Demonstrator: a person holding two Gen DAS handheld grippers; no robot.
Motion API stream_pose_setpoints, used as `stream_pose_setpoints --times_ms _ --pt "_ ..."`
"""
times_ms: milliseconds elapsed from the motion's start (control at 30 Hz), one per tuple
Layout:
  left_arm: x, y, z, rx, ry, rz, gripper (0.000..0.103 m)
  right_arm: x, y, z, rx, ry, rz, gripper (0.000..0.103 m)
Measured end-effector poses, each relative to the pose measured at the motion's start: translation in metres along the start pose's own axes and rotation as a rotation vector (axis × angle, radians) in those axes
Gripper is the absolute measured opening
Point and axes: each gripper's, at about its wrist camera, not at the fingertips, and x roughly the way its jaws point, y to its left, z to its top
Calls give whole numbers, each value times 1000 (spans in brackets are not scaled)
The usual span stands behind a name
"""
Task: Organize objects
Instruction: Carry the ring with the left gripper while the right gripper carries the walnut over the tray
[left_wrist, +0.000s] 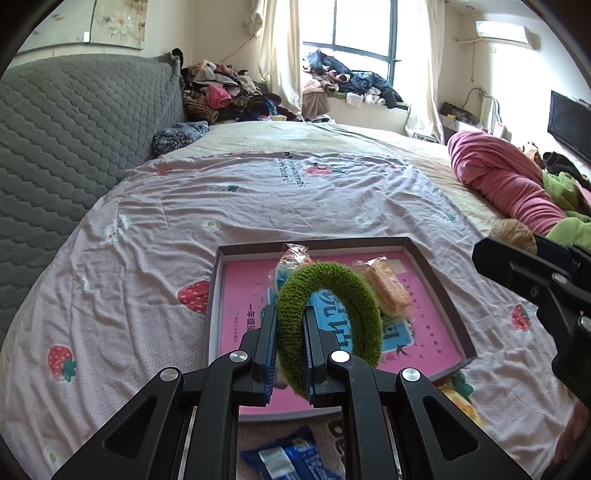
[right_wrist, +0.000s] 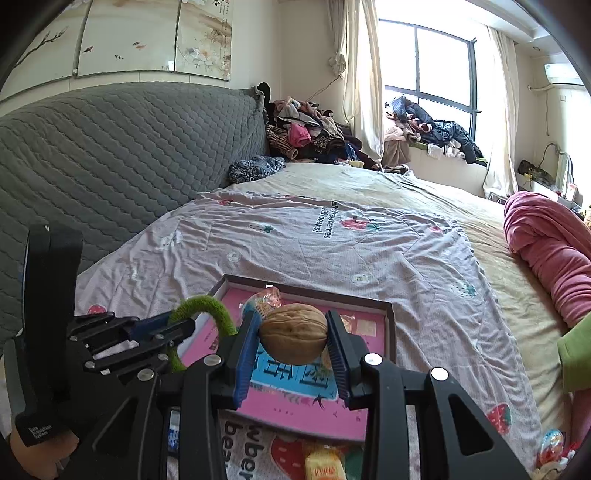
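Left wrist view: my left gripper (left_wrist: 290, 347) clamps the green hair tie (left_wrist: 328, 325), my right gripper (right_wrist: 293, 345) the walnut (right_wrist: 293, 338) — both above the tray (left_wrist: 436, 273); two snacks are inside, other packets remain on the bed.

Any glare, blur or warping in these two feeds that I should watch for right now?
Left wrist: window blown out white, bed edges bowed by fisheye, green hair tie sharp. Right wrist: same window overexposed, corners vignetted black, walnut crisp, no motion blur.
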Motion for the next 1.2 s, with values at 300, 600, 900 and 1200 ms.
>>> stream_pose_setpoints --times_ms 300,600,900,1200 --pt "20 6 4 -5 -19 -5 13 28 3 0 15 -10 7 37" --pt "34 13 2 -7 -35 -7 13 45 1 -13 10 -16 -6 37" --pt "50 17 -8 -14 -33 5 13 66 -3 -25 6 -8 -9 37" --pt "53 21 -11 -26 -36 10 13 74 1 -26 -10 -8 11 37"
